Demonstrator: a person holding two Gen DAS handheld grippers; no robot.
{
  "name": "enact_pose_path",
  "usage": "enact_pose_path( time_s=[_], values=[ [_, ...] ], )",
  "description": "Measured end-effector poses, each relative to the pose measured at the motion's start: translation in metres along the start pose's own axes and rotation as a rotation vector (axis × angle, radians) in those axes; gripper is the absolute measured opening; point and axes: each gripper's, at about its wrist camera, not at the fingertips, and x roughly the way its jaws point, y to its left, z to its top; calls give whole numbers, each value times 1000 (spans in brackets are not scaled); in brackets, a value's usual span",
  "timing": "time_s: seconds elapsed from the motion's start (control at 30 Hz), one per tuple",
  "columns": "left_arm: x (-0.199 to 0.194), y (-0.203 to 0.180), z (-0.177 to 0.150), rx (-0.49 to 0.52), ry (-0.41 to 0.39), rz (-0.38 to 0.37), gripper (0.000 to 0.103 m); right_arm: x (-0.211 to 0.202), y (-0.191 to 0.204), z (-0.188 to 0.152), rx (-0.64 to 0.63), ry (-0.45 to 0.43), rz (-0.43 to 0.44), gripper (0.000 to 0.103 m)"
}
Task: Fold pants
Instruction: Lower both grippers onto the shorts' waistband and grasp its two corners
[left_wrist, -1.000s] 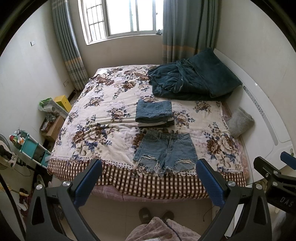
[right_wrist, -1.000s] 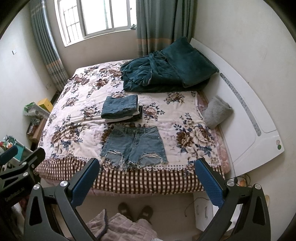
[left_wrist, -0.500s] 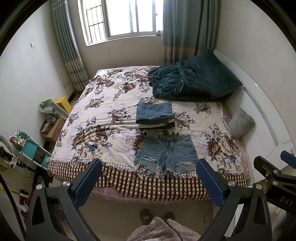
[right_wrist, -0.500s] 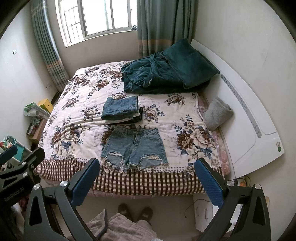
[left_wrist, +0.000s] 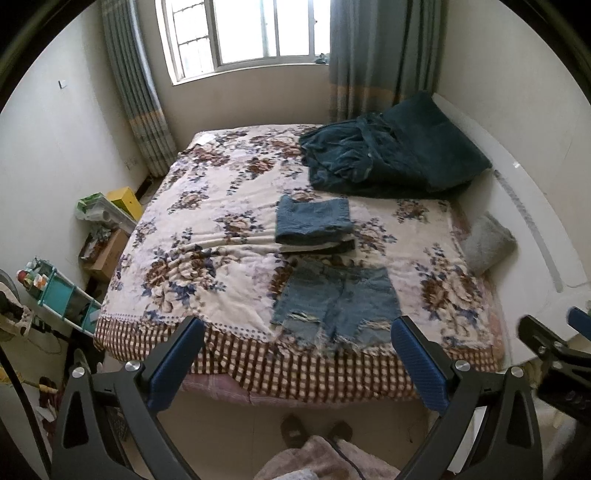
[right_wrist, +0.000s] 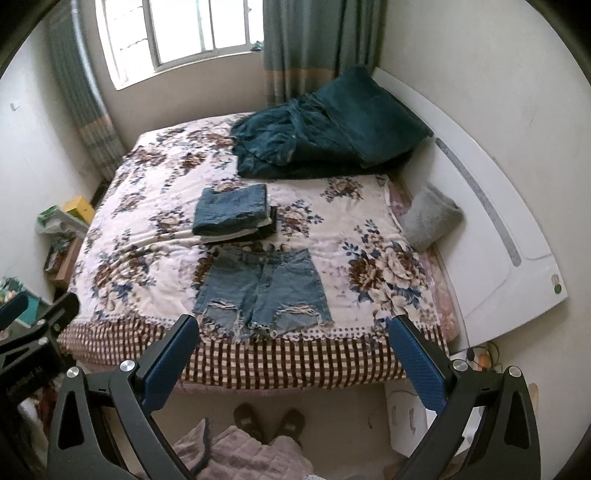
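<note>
A pair of light blue denim shorts (left_wrist: 334, 301) lies spread flat near the foot edge of the bed, frayed hems toward me; it also shows in the right wrist view (right_wrist: 260, 290). Behind it sits a stack of folded denim (left_wrist: 314, 225), which also shows in the right wrist view (right_wrist: 232, 212). My left gripper (left_wrist: 295, 363) is open and empty, held above the floor short of the bed edge. My right gripper (right_wrist: 291, 362) is open and empty too, at the same distance. Each gripper shows at the edge of the other's view.
The bed (left_wrist: 207, 258) has a floral quilt with a checked border. A dark teal blanket (left_wrist: 391, 151) is piled at the far right, a grey pillow (left_wrist: 487, 243) by the white headboard (right_wrist: 491, 221). Boxes and a teal rack (left_wrist: 59, 291) stand on the left. My slippered feet (right_wrist: 269, 421) are below.
Both grippers have moved slightly forward toward the bed, so the shorts sit a little lower and closer in both views. Both stay open.
</note>
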Motion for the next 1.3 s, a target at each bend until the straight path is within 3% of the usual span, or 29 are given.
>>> enact_pose_path(
  time_s=[0.2,0.47,0.6,0.73,0.97,1.13,1.2,1.3],
  values=[
    [83,-3,-4,47,47,59,103,69,-7,2,76,31,-34,103],
    [219,-38,-26,111,235,81,103,211,-37,-4,97,228,-45,102],
    [264,-64,-38,112,277,129,103,292,-59,0,74,315,-24,102],
    [332,-98,-49,61,364,209,103,380,-79,14,37,402,37,102],
    [448,-191,-82,-17,472,382,103,566,-125,40,-47,572,240,101],
    [522,-256,-117,-27,601,368,103,694,-162,42,-91,697,320,93],
    [544,-278,-133,-53,641,340,103,731,-171,39,-121,738,305,83],
    [569,-305,-150,-103,703,289,103,770,-172,30,-151,792,306,82]
  ],
)
